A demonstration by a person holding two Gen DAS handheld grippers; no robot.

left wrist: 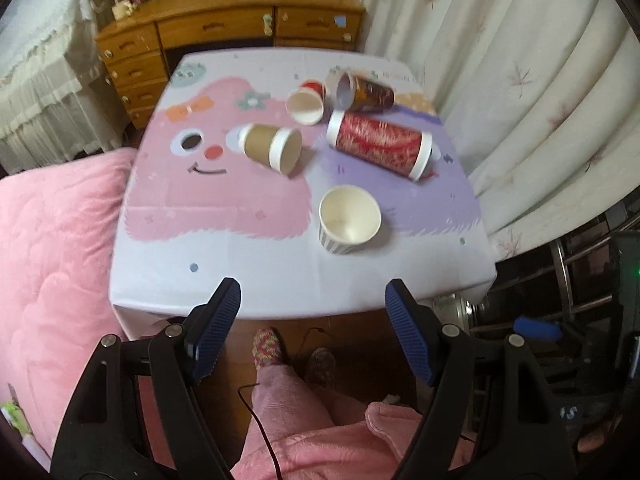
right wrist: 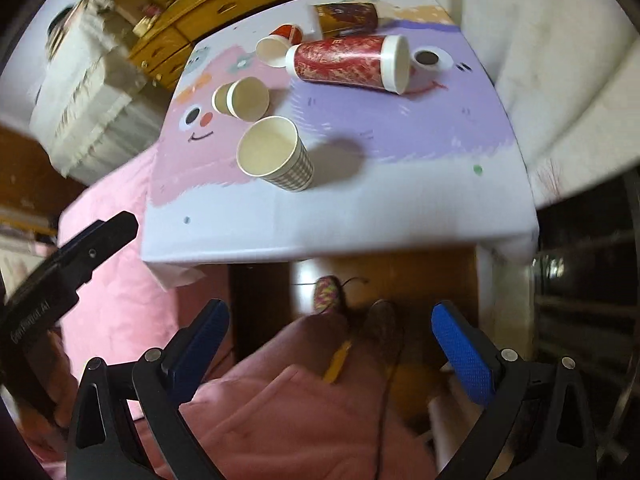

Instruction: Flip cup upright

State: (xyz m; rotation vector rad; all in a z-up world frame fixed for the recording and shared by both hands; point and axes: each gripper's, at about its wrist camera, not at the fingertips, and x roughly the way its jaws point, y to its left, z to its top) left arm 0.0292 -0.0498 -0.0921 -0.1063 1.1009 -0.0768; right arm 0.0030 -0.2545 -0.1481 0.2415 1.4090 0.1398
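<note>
A checked paper cup [left wrist: 349, 220] [right wrist: 276, 154] stands upright near the table's front. A brown cup [left wrist: 272, 149] [right wrist: 241, 99], a tall red cup [left wrist: 380, 143] [right wrist: 348, 63], a small red cup [left wrist: 307, 101] [right wrist: 278, 44] and a dark patterned cup [left wrist: 365, 91] [right wrist: 346, 18] lie on their sides behind it. My left gripper [left wrist: 313, 298] is open and empty, held off the table's front edge. My right gripper [right wrist: 330, 318] is open and empty, also in front of the table, above my lap.
The small table [left wrist: 240, 288] [right wrist: 360, 224] carries a pink and purple cartoon cloth. A pink quilt [left wrist: 52, 248] lies at left, a wooden dresser [left wrist: 224, 28] behind, curtains [left wrist: 520, 80] at right. My legs and slippered feet [left wrist: 272, 344] are below. The left gripper's body [right wrist: 68, 256] shows at left.
</note>
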